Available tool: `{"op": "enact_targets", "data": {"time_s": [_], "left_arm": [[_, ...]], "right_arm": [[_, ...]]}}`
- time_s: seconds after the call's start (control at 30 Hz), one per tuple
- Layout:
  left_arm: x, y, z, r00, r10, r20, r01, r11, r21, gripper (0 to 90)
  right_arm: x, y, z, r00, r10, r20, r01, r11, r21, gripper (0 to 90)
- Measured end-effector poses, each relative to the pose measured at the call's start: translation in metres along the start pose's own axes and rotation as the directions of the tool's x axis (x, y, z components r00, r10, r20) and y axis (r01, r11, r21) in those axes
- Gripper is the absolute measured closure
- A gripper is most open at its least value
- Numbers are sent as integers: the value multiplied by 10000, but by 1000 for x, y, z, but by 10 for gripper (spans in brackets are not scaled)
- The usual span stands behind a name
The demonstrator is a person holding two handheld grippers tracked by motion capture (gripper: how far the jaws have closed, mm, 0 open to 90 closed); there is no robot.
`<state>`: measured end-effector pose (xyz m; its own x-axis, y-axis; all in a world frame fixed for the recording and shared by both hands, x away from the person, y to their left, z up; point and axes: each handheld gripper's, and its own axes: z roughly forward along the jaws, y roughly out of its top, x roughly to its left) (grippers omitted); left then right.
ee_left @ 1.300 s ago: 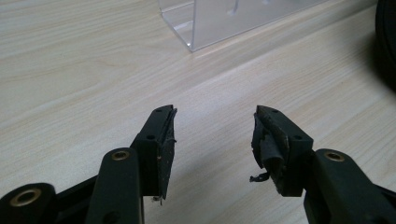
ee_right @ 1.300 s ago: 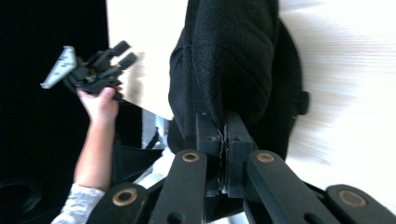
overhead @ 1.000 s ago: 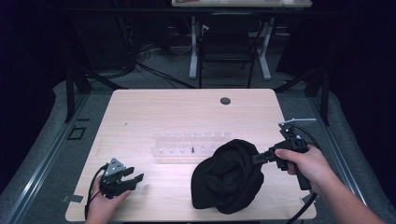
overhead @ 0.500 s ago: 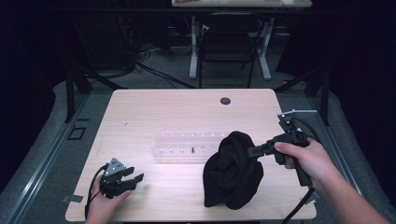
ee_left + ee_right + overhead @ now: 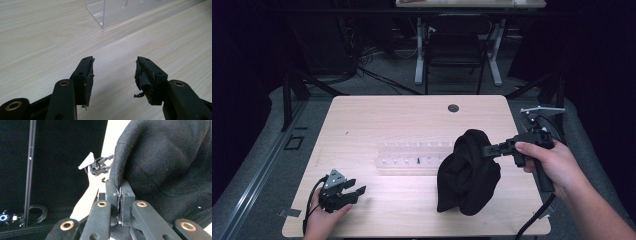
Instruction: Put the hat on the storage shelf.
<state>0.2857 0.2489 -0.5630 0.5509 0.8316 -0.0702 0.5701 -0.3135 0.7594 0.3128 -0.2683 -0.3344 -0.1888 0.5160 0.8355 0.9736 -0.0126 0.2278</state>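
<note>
A clear acrylic rack (image 5: 414, 156) lies near the middle of the counter (image 5: 377, 115), long side across it; small pegs or screws stand in its rows, one of them dark, though what else it holds is too small to tell. In the left gripper view a corner of the rack (image 5: 117, 11) lies just ahead of the jaws.

Right of the rack, a black cloth (image 5: 468, 172) hangs bunched from the right tongs (image 5: 488, 150), its lower folds at or just above the counter beside the rack's right end. The right gripper view shows those tongs (image 5: 119, 192) clenched on a fold of the cloth (image 5: 165, 162).

The left tongs (image 5: 354, 192) rest released on the counter, well left of the rack and near the front edge; their jaws (image 5: 113, 75) stand apart with bare wood between.

The counter is pale wood with a round cable hole (image 5: 453, 108) behind the rack. Beyond it the room is dark, with a chair (image 5: 455, 52) and cables on the floor.
</note>
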Motion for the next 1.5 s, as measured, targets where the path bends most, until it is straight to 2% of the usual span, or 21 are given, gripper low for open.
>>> {"op": "enact_targets", "data": {"time_s": [0.13, 0.27, 0.6, 0.87, 1.03, 1.5], "left_arm": [[0, 0, 1, 10000, 8, 1, -8, 10000, -12, 488], [0, 0, 0, 10000, 35, 7, -35, 10000, -11, 487], [0, 0, 0, 10000, 23, 19, -23, 10000, -19, 487], [0, 1, 1, 10000, 25, 47, -25, 10000, -55, 486], [1, 1, 0, 10000, 42, 88, -42, 10000, 6, 486], [1, 2, 1, 9998, 56, 194, -55, 10000, -3, 486]], "right_arm": [[5, 2, -3, 9998, -85, -169, 82, 9998, -188, 881], [15, 10, -7, 9981, -458, -423, 434, 9974, -574, 881], [26, 30, -7, 9936, -1010, -513, 947, 9891, -1130, 881], [28, 52, 10, 9915, -1172, -565, 1090, 9853, -1313, 881], [30, 65, 19, 9915, -1127, -650, 1018, 9831, -1521, 881], [35, 97, 51, 9907, -1167, -706, 1054, 9835, -1469, 881]]}}
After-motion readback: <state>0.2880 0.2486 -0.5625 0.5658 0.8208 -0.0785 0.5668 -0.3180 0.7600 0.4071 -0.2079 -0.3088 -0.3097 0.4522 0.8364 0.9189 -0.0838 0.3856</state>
